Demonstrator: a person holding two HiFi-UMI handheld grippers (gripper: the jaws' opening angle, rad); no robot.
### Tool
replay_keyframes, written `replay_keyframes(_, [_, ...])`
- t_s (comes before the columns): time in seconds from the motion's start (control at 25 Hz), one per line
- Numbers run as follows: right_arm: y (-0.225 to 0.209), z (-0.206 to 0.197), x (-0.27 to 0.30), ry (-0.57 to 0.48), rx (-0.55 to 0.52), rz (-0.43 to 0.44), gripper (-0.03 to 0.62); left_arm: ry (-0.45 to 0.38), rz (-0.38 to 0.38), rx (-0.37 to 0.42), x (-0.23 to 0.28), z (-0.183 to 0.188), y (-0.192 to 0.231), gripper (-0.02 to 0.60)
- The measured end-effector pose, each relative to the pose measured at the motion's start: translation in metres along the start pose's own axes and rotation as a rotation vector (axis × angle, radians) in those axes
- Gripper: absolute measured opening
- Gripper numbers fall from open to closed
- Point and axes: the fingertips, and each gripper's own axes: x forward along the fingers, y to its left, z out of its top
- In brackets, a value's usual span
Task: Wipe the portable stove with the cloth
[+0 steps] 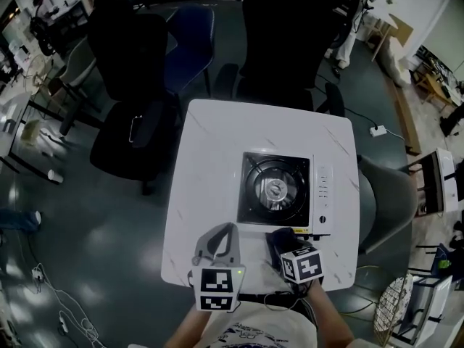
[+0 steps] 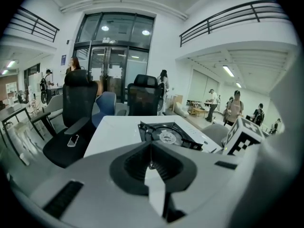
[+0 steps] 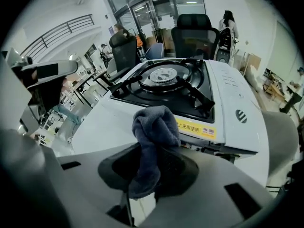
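Observation:
The portable stove (image 1: 283,192) is white with a black burner top and sits right of centre on the white table (image 1: 210,151). In the right gripper view the stove (image 3: 190,87) lies just ahead, its burner ring in plain sight. My right gripper (image 1: 283,243) hovers at the stove's near edge, shut on a dark grey cloth (image 3: 151,146) that bunches up between the jaws. The left gripper (image 1: 221,239) rests over the table's near edge, left of the stove (image 2: 173,136), jaws closed together with nothing between them.
Two black office chairs (image 1: 138,100) and a blue one stand beyond the table's far and left sides; a phone lies on one seat. A grey chair (image 1: 388,201) is at the table's right. People stand in the room's background.

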Motion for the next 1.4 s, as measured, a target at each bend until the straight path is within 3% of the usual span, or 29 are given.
replay_keyframes(0.56, [0.046, 0.018, 0.027, 0.043, -0.095, 0.077, 0.101, -0.006, 0.080, -0.049, -0.017, -0.010, 0.038, 0.020])
replay_keyframes(0.96, [0.104, 0.037, 0.045, 0.048, -0.190, 0.160, 0.101, -0.006, 0.155, -0.094, -0.037, -0.024, 0.068, 0.020])
replay_keyframes(1.4, [0.173, 0.079, 0.034, -0.049, -0.209, 0.301, 0.101, -0.024, 0.243, -0.131, -0.055, -0.028, 0.096, 0.020])
